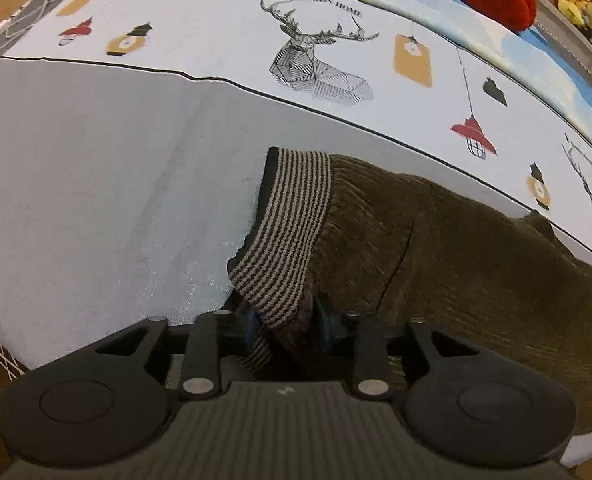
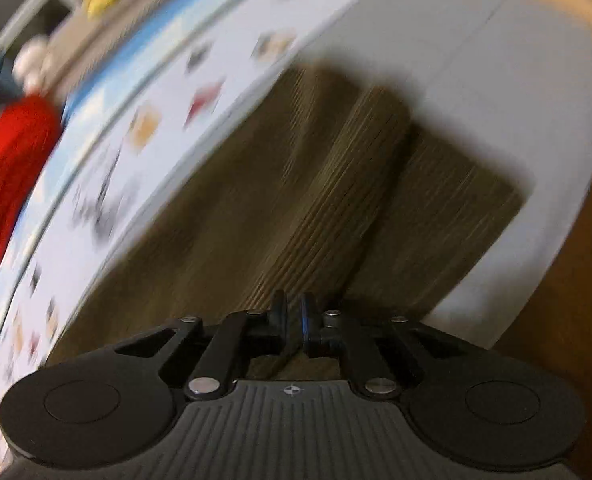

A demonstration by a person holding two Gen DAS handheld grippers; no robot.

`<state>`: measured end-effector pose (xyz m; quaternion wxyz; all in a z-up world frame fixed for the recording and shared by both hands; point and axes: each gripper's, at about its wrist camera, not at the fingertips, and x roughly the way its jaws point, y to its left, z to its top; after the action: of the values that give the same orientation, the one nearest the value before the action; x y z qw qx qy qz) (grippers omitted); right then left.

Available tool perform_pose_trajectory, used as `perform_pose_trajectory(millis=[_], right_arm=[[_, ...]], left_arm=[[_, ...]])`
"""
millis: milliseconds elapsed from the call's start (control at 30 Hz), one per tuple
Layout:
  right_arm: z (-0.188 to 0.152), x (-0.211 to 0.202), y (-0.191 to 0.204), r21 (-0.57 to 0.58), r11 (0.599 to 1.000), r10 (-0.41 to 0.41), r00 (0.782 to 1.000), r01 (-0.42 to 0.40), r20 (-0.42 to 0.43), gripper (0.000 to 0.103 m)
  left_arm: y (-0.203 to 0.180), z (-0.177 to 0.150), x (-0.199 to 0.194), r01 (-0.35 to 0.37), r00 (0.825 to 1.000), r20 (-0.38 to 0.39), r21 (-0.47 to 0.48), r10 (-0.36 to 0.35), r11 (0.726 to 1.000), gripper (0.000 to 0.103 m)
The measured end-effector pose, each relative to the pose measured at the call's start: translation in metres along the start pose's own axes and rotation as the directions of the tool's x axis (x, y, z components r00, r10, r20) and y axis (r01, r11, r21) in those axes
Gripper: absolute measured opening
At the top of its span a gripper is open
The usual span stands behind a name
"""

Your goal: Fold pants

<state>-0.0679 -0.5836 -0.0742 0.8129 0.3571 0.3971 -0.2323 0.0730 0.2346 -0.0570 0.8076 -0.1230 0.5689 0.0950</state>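
The brown corduroy pants [image 1: 436, 248] lie below the deer-print border [image 1: 320, 64] on the bed sheet, soft, limp and thick (likely grippy, not slippery), so the left gripper [image 1: 286, 322] clenches the striped waistband [image 1: 292, 224] while the right gripper [image 2: 294, 320] pinches a ribbed fold.

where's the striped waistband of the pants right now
In the left wrist view the striped waistband sits at centre on the grey sheet, its lower end pinched in the left claw, with the brown pants stretching off to the right.
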Motion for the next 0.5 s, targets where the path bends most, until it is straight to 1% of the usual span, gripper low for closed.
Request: perform_pose_trajectory(millis=[33,67,167,233,300,367,433,500], right_arm=[[0.008,0.001,-0.013,0.024,0.999,-0.022,0.999,0.021,0.025,0.009],[0.013,0.004,-0.025,0.063,0.997,-0.035,0.999,0.033,0.032,0.009],[0.021,0.022,-0.053,0.171,0.985,-0.007,1.000,0.008,-0.008,0.009],[0.029,0.031,-0.059,0.208,0.978,0.000,1.000,0.001,-0.005,0.009],[0.036,0.041,-0.061,0.208,0.978,-0.001,1.000,0.001,0.001,0.011],[0.039,0.054,-0.058,0.195,0.980,-0.020,1.000,0.023,-0.016,0.013],[0.037,0.067,-0.049,0.172,0.984,-0.032,0.999,0.038,-0.042,0.013],[0.040,0.074,-0.038,0.150,0.988,-0.029,0.999,0.035,-0.043,0.013]], left_arm=[[-0.001,0.000,-0.001,0.002,1.000,0.003,-0.011,-0.002,1.000,0.036],[-0.001,0.000,-0.002,0.003,1.000,0.006,-0.018,-0.003,1.000,0.036],[-0.005,0.002,0.000,-0.011,1.000,0.004,-0.012,0.012,1.000,0.038],[-0.009,0.003,0.002,-0.027,1.000,-0.005,0.002,0.027,1.000,0.040],[-0.012,0.004,0.004,-0.037,0.999,-0.006,0.010,0.037,0.999,0.040],[-0.015,0.004,0.006,-0.042,0.999,-0.008,0.012,0.042,0.999,0.040],[-0.016,0.004,0.007,-0.045,0.999,-0.009,0.014,0.045,0.999,0.040],[-0.017,0.005,0.008,-0.047,0.999,-0.010,0.018,0.047,0.999,0.040]])
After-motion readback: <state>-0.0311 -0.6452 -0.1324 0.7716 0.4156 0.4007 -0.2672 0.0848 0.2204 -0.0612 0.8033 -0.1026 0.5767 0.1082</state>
